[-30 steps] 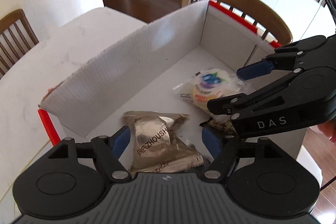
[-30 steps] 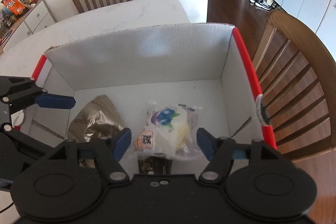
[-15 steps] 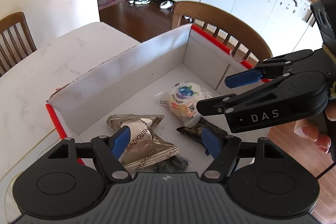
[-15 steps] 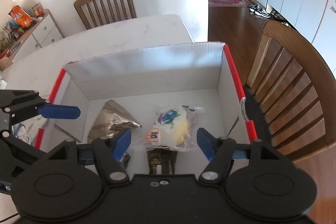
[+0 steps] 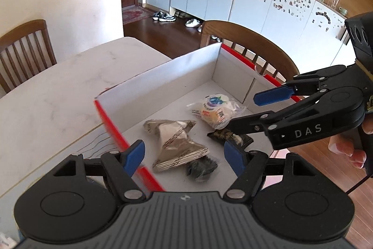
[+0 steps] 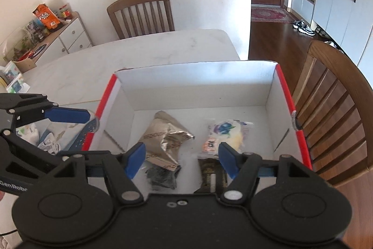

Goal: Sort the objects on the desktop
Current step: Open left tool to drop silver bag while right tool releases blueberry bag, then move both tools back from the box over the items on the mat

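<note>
Standing on a white marble-patterned tabletop, with curved-back brown wooden chairs drawn up around it: an open white cardboard box with red-edged rim. Hovering above the near end of that box, both black two-finger grippers with blue fingertip pads: the left gripper sitting low over the red rim, its jaws spread wide and holding nothing; the right gripper likewise gaping apart and carrying nothing, and showing in the left wrist view as a black tool reaching in from the side over the box interior. Lying on the box floor, well apart from the far wall: a crumpled silver foil snack wrapper with dark lettering, resting toward the left side; just beside it on the right, a clear plastic packet with a yellow-and-purple label; nearer the cameras, a dark brown rectangular snack bar wrapper, touching the clear packet's near edge; and tucked against the foil wrapper's near end, a small dark crinkled packet. Sitting outside the box on the tabletop by the left rim: a cluster of printed paper packets, partly hidden behind the left gripper.
</note>
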